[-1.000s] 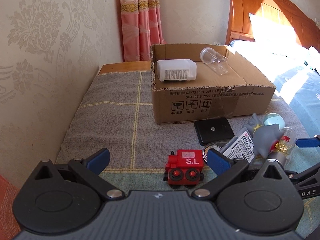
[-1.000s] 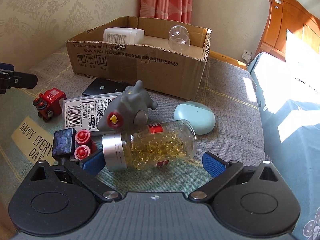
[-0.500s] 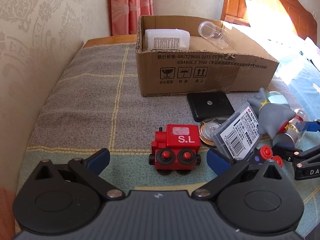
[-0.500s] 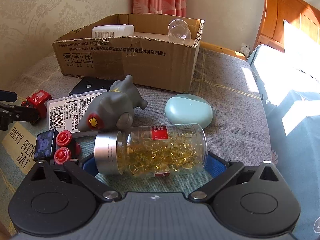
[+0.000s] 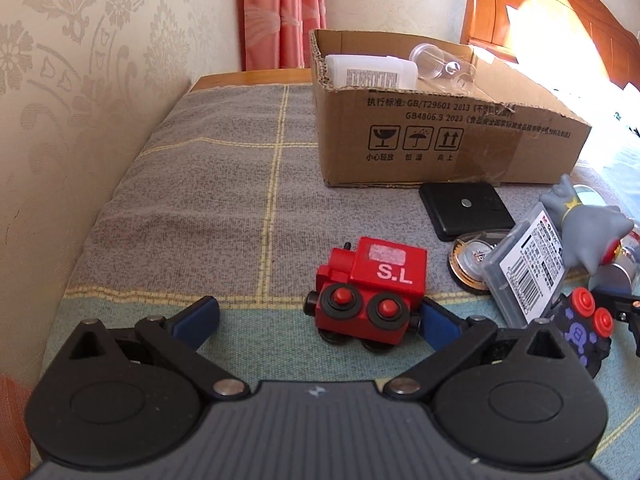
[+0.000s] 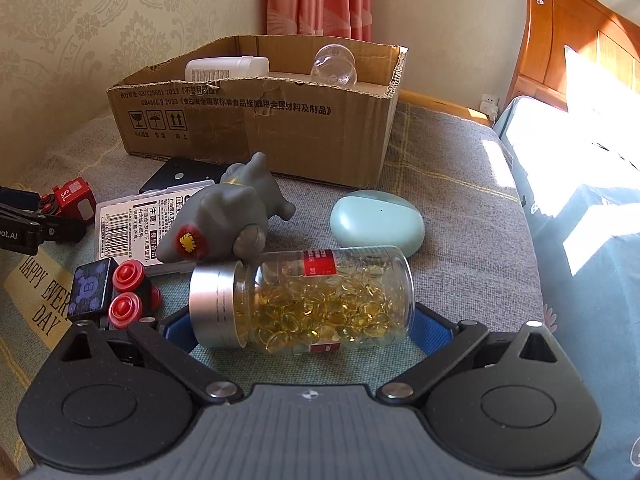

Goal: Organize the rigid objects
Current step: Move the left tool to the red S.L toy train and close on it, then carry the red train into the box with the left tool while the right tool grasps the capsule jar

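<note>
A red toy train [image 5: 370, 290] marked "S.L" stands on the blanket between the blue fingers of my open left gripper [image 5: 316, 316], close to the right finger. A clear jar of yellow capsules [image 6: 304, 300] with a silver lid lies on its side between the fingers of my open right gripper [image 6: 298, 328]; whether the fingers touch it I cannot tell. The cardboard box [image 5: 440, 148] behind holds a white bottle [image 5: 370, 72] and a clear cup [image 5: 436, 64]. In the right wrist view the box [image 6: 256, 120] stands at the back and the red train [image 6: 74, 200] at far left.
Beside the jar lie a grey toy figure [image 6: 228, 220], a labelled plastic case [image 6: 132, 224], a black toy car with red wheels [image 6: 108, 296], a pale green oval case [image 6: 378, 222] and a flat black square [image 5: 464, 208]. A wall runs along the left, a bed on the right.
Both grippers have moved forward. The red train now sits between the left fingers, and the capsule jar sits deeper between the right fingers. Both stay open.
</note>
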`<state>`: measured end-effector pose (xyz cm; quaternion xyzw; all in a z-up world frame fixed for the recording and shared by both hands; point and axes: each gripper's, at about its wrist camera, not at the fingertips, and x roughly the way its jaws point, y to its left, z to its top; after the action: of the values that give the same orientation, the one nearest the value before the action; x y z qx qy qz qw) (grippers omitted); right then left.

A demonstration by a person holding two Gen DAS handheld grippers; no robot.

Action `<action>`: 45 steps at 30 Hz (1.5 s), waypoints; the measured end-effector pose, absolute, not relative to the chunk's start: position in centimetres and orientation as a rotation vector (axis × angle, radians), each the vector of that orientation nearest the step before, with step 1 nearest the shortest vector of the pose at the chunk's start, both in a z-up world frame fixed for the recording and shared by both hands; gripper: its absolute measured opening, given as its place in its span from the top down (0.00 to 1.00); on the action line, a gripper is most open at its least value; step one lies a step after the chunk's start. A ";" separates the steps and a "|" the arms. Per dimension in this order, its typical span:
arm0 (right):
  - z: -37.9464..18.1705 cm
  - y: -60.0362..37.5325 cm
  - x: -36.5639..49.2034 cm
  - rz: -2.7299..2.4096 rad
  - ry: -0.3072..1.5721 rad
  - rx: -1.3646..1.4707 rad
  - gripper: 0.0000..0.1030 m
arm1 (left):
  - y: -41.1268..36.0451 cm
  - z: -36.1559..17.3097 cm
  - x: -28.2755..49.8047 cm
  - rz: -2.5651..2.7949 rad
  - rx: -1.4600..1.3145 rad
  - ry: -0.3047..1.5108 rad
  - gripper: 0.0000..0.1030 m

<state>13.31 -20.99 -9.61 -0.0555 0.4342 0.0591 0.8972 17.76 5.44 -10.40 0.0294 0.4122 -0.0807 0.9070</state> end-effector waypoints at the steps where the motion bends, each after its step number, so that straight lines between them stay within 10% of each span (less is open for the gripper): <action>1: -9.6 -21.0 13.3 0.122 0.898 -0.115 0.00 | 5.4 -10.4 17.8 -0.168 0.063 0.848 0.01; 18: -9.5 -21.1 13.2 0.116 0.894 -0.111 0.00 | 3.6 -10.0 17.3 -0.265 0.086 0.751 0.40; 45: -8.0 -19.5 14.2 0.073 0.955 -0.161 0.05 | 3.6 -9.5 17.4 -0.300 0.094 0.783 0.47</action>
<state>14.23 -19.48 -7.98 -0.0775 0.4590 0.0352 0.8843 17.40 3.58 -9.53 0.0457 0.3801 -0.1456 0.9123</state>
